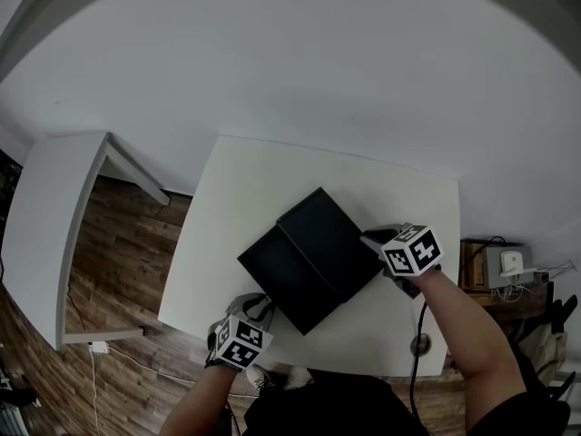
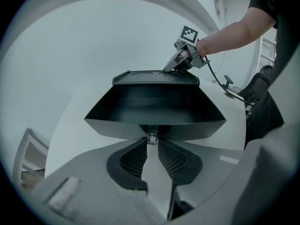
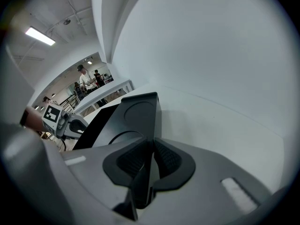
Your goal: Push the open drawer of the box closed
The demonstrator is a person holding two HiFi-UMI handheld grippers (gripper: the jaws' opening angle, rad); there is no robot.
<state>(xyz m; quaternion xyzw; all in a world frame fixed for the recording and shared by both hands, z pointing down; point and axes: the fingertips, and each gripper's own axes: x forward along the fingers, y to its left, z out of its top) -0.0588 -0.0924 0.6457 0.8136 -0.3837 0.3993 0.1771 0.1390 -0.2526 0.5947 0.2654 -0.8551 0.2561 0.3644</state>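
A black box [image 1: 329, 236] sits skewed at the middle of a white worktop [image 1: 245, 184]. Its drawer [image 1: 286, 278] is pulled well out toward the person's near-left corner, as two hand-held grippers bracket it from opposite ends.

The left gripper [image 1: 258, 309] meets the drawer front, its fingers [image 2: 133, 159] nipped around the small clear knob [image 2: 152, 138]. The right gripper [image 1: 370, 240] is at the box's far end, its fingers [image 3: 166, 159] clenched, apparently on the rim of the box top.

The box looks like thin, rigid plastic and the drawer shows nothing inside, so both are probably light. A shove on the drawer could slide the whole box across the smooth worktop unless the far end is braced. The flat drawer front around the knob looks the soundest place to push; the knob is small and glossy and may slip out of the fingers.

Only the head view shows the whole layout, including how far the drawer stands out and the box's slant on the worktop. The left gripper view alone shows the knob, the drawer's bare interior and the right gripper angled down onto the box top. The right gripper view alone shows round recesses moulded into the top, and people [image 3: 85, 78] standing in a lit room well beyond the worktop.
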